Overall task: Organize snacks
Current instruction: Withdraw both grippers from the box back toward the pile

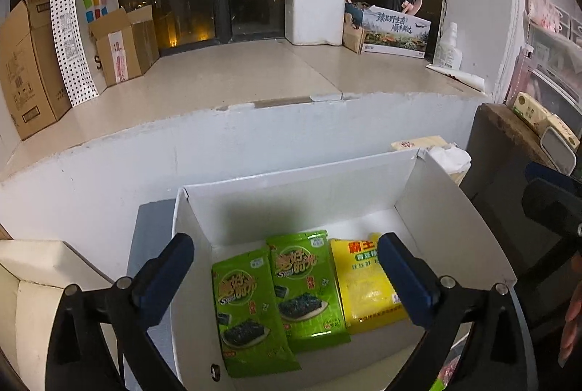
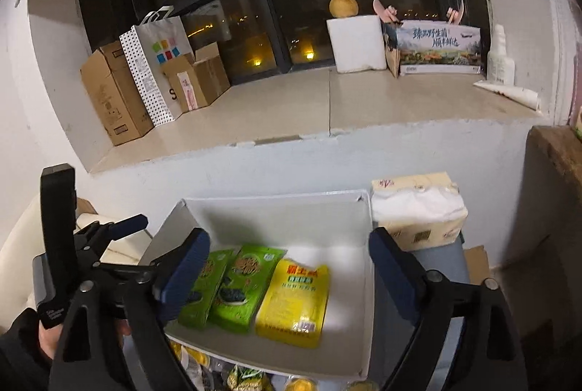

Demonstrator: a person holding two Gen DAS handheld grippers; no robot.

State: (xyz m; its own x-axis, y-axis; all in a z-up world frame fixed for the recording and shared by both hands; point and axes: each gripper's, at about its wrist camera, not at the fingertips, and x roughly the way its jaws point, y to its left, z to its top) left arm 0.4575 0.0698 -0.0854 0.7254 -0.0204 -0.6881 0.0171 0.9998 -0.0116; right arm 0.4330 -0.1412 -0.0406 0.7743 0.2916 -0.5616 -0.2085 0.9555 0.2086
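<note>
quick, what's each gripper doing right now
left gripper: jaws open, holding nothing
right gripper: jaws open, holding nothing

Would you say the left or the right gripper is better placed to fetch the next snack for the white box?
Probably the right gripper. It is open and empty, and loose snacks lie just below it in front of the white box. The left gripper, also open and empty, sees only the three packets already in the box.

three snack packets point(image 1: 305, 289) side by side in box point(image 1: 291, 194), tissue pack point(image 2: 418, 209) behind
</note>
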